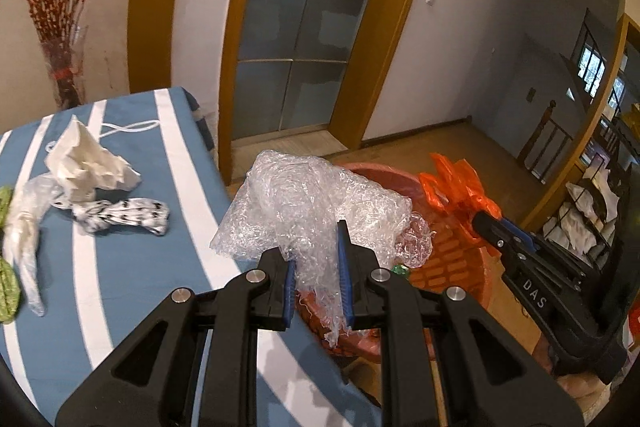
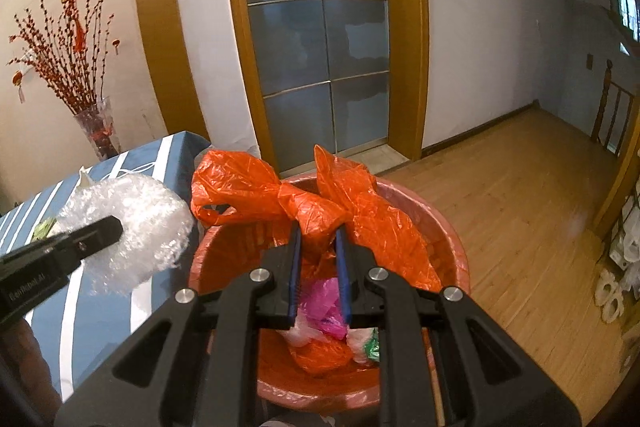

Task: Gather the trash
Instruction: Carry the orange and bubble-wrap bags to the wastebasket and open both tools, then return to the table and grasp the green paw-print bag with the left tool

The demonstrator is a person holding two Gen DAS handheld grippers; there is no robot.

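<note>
Trash basket [image 2: 448, 239] holds bags; left gripper [image 1: 318, 259] clamps bubble wrap [image 1: 320, 203], right gripper [image 2: 318, 247] orange bag [image 2: 320, 215].

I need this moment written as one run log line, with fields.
left tool: shut on bubble wrap | right tool: shut on orange bag | both over red bin | table: trash remains

Glass-paned door [image 2: 316, 39] (wood-framed), vase of red branches [image 2: 94, 131], perhaps a shelf rack [image 1: 592, 203]
</note>
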